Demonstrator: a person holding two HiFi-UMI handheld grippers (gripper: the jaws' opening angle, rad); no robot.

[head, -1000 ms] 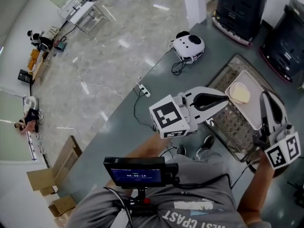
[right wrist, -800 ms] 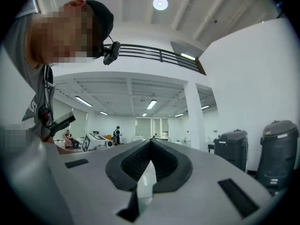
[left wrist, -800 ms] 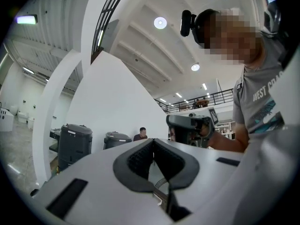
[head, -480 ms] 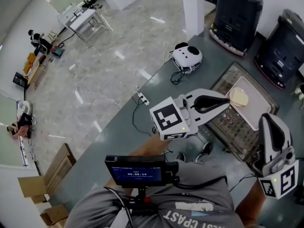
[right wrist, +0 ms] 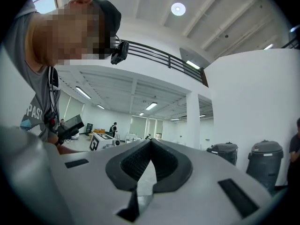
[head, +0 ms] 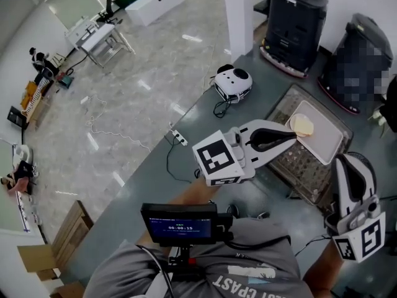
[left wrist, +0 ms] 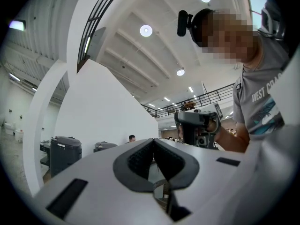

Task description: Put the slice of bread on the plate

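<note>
With left gripper (head: 290,136) and right gripper (head: 351,161) both closed on nothing, and bread (head: 302,125) lying at one corner of the plate (head: 329,143), a stray left-tip sweep could likely push it off.

A grey lettered T-shirt (head: 260,253) — white left gripper (head: 290,135) and right gripper (head: 352,164) bear marker cubes (head: 216,158).

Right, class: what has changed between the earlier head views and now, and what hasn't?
The right gripper, shut and empty, has drawn back from the edge of the plate towards the person. Nothing was gripped or released. The slice of bread lies on the plate as before; the left gripper, also shut, points towards it as it did.
</note>
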